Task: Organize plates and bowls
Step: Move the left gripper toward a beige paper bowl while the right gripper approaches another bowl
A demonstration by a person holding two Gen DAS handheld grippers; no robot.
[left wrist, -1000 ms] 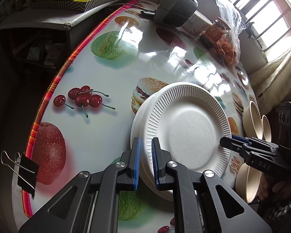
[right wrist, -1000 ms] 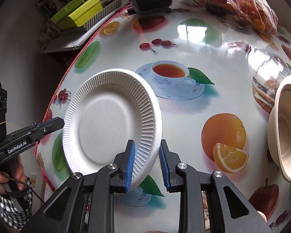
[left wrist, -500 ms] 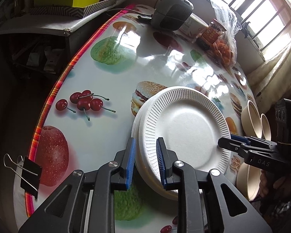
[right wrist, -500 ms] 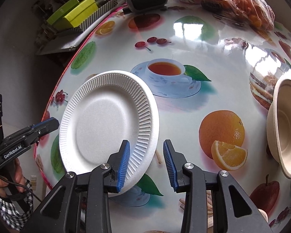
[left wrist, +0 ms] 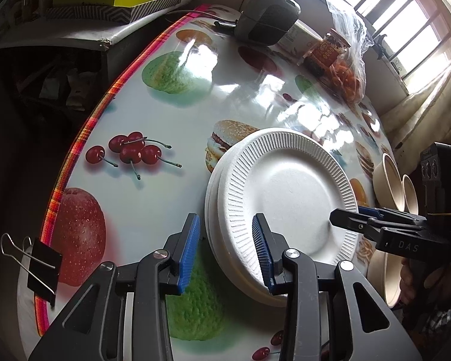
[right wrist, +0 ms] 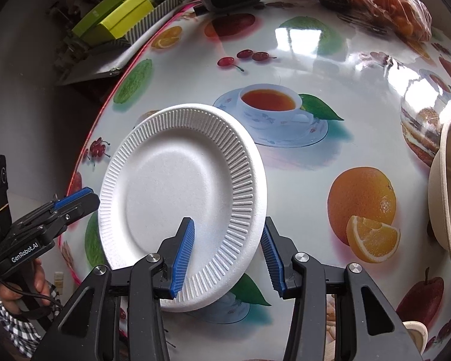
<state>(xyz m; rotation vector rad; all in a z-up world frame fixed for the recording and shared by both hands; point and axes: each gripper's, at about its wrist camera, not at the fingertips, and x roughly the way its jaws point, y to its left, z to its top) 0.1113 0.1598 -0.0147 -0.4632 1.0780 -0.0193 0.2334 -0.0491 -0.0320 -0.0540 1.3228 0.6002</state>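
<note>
Two tongs opening astride stacked plates' [left wrist: 288,198] near rim, pads clear.

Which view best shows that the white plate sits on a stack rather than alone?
The left wrist view: beneath the top plate, a second plate's rim peeks out at its left edge. In the right wrist view the top plate covers whatever is under it, so it looks single.

A: Light source?
B: Daylight, barred window [left wrist: 406,27], blown out white.
A: Glare?
B: Bright patches on glossy tablecloth [left wrist: 171,198]; left surroundings dim.
A: Sharpness?
B: Centre crisp; fisheye bends edges, corners dark.
</note>
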